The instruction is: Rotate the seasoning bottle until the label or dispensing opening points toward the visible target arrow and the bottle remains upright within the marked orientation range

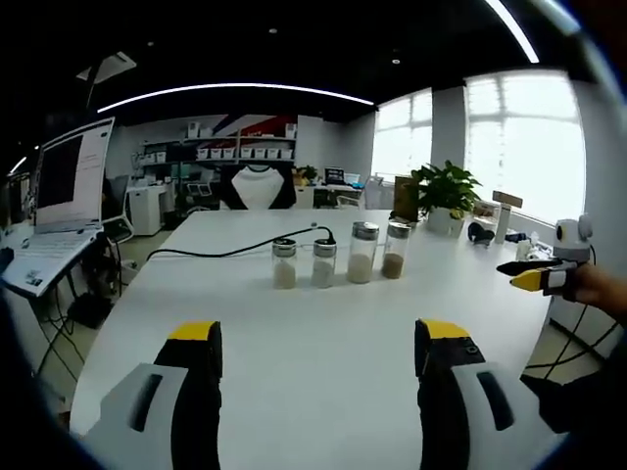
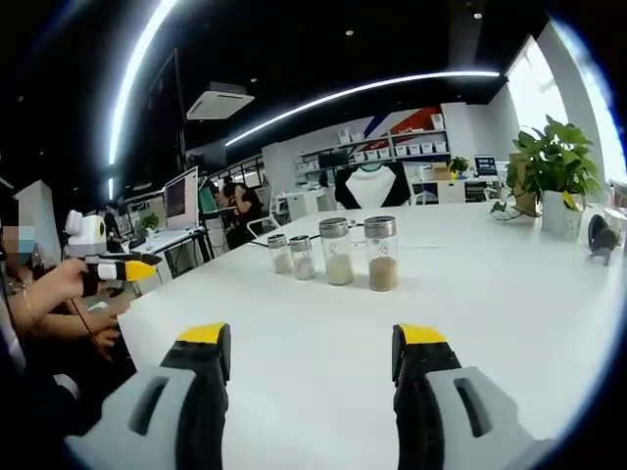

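On the white table (image 1: 323, 362) that runs down the middle of the office, four glass seasoning bottles stand in a close row, all upright, well ahead of both tools. A potted plant (image 1: 446, 191) sits at the far end by the window, and a black cable (image 1: 235, 250) trails across the top behind the row. From the right gripper view the two larger bottles stand nearest: the brown-filled bottle (image 2: 381, 255) at the end, the pale-filled bottle (image 2: 336, 252) just beside it, then two smaller bottles (image 2: 291, 256) beyond.

The left gripper (image 1: 318, 343) stands with jaws wide apart, holding nothing, above bare table. The right gripper (image 2: 312, 348) is likewise spread and empty; seen from the left gripper view it hangs off the table's side edge.

No target arrow or orientation mark can be made out on the table, nor any label or opening direction on the caps at this range.

Finding: the approach has not begun; which bottle is meant cannot be told. Recommended practice: bring one tool in level, close on the glass body below the cap, and turn about the bottle's own axis without lifting or tipping. The neighbours stand close, so enter from the open end of the row.
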Available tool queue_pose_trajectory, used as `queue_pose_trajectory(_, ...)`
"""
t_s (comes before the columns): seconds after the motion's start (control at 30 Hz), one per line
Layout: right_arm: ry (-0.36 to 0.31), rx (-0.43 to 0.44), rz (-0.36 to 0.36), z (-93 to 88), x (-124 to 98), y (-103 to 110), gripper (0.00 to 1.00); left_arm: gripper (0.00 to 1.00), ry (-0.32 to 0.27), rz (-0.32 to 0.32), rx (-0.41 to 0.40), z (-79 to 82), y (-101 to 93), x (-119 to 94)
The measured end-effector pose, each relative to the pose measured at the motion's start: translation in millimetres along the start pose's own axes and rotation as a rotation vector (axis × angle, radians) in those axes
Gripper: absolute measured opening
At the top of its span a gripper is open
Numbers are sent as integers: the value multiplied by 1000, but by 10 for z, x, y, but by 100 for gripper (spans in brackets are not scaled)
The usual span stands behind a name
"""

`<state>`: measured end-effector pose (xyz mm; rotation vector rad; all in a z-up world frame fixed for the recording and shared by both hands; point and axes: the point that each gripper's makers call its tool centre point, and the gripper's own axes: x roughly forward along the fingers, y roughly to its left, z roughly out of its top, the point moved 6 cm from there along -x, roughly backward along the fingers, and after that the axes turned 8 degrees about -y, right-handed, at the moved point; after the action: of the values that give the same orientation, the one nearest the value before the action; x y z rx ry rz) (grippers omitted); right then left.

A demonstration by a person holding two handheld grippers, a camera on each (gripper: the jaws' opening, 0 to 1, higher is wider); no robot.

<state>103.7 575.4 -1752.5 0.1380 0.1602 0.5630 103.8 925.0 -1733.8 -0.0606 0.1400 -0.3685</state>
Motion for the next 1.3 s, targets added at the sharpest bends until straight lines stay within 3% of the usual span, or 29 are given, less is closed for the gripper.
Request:
queue_pose_trajectory(0.13,9,2,-3,-14,-4,-8,66,85,-1,-1,25,13,6,3)
queue_pose_trajectory(1.07,15,15,5,-47,-17,40,66,85,-13,-4,-2,15,-18,21)
queue_pose_trajectory(1.3,-13,54,10,-18,-55,61,73,85,-19,-19,-1,23,-59,20)
